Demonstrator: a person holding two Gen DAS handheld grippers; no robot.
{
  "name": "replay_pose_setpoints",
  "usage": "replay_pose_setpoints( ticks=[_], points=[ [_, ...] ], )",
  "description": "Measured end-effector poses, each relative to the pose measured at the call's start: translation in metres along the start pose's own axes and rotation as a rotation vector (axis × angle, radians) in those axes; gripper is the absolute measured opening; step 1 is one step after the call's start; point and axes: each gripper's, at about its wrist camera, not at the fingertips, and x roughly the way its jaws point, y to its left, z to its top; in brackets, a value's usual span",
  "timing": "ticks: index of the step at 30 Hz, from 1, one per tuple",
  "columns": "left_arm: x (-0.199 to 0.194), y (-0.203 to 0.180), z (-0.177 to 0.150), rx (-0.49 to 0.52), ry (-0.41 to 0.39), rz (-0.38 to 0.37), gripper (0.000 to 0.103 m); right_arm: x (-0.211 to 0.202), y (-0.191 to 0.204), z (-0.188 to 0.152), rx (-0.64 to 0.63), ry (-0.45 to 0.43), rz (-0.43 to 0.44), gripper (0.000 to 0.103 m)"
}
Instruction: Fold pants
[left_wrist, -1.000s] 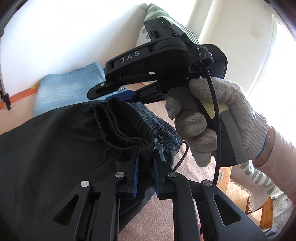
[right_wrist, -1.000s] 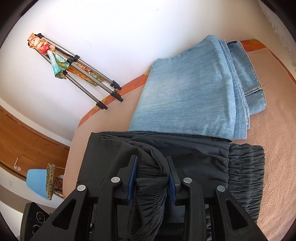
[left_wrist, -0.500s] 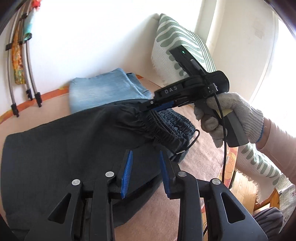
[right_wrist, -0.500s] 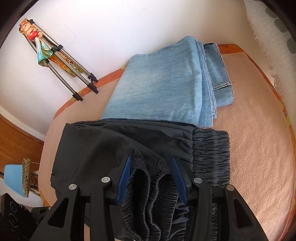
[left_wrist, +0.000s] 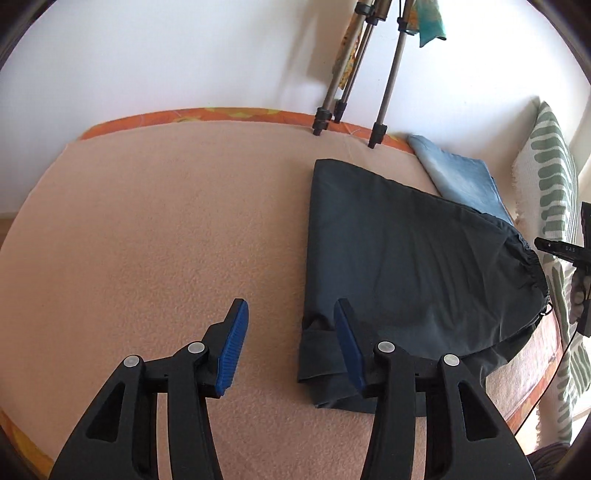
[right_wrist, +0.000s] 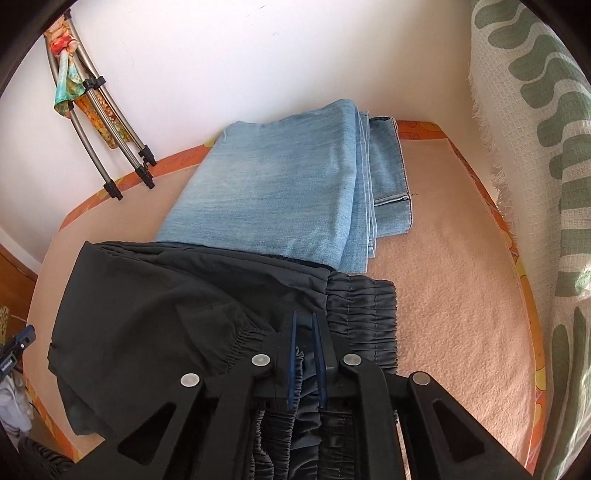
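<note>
The black pants (left_wrist: 406, 258) lie folded on the peach blanket (left_wrist: 166, 240); their elastic waistband (right_wrist: 362, 306) shows in the right wrist view. My left gripper (left_wrist: 290, 325) is open and empty, low over the blanket at the pants' near left corner; its right finger overlaps the pants' edge. My right gripper (right_wrist: 304, 325) has its jaws nearly together on the gathered waistband fabric. The right gripper also shows at the far right edge of the left wrist view (left_wrist: 569, 251).
Folded light blue jeans (right_wrist: 288, 192) lie behind the black pants by the wall. Tripod legs (left_wrist: 347, 92) lean on the wall at the bed's orange edge. A green-patterned white pillow (right_wrist: 535, 147) stands at the right.
My left gripper let go of the waistband, opened wide and swung left to the pants' other end. My right gripper closed from open onto the waistband.
</note>
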Motion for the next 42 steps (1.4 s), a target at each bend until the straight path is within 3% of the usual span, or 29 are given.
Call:
replay_pose_setpoints(
  ticks=[5, 9, 11, 13, 16, 21, 25, 30, 32, 35, 42],
  points=[
    [0.017, 0.002, -0.013, -0.037, 0.05, -0.079, 0.047, -0.019, 0.054, 0.008, -0.077, -0.042, 0.072, 0.039],
    [0.019, 0.001, -0.021, -0.042, 0.063, -0.14, 0.047, -0.018, 0.116, 0.014, -0.14, -0.015, 0.201, 0.041],
    [0.019, -0.001, -0.024, -0.032, 0.069, -0.16, 0.038, -0.012, 0.155, 0.016, -0.177, 0.012, 0.261, 0.047],
    [0.017, -0.004, -0.026, -0.014, 0.075, -0.18, 0.017, -0.002, 0.194, 0.018, -0.202, 0.048, 0.32, 0.054],
    [0.012, -0.007, -0.027, 0.0, 0.059, -0.205, 0.009, 0.02, 0.259, 0.015, -0.266, 0.112, 0.378, 0.054],
    [0.011, -0.006, -0.029, 0.02, 0.052, -0.208, 0.006, 0.071, 0.357, 0.007, -0.356, 0.216, 0.413, 0.053],
    [0.002, -0.001, -0.038, 0.036, 0.077, -0.226, 0.004, 0.114, 0.401, 0.001, -0.4, 0.271, 0.328, 0.052],
    [-0.012, 0.017, -0.038, -0.037, 0.053, -0.242, 0.005, 0.135, 0.41, 0.004, -0.384, 0.299, 0.28, 0.052],
    [-0.012, 0.022, -0.033, -0.062, 0.037, -0.237, 0.013, 0.139, 0.412, 0.009, -0.375, 0.304, 0.245, 0.052],
    [0.001, 0.024, -0.026, -0.112, 0.072, -0.266, 0.033, 0.146, 0.414, 0.018, -0.364, 0.322, 0.185, 0.056],
    [0.014, 0.012, -0.026, -0.089, 0.097, -0.277, 0.034, 0.169, 0.429, 0.032, -0.357, 0.407, 0.105, 0.059]
  ],
)
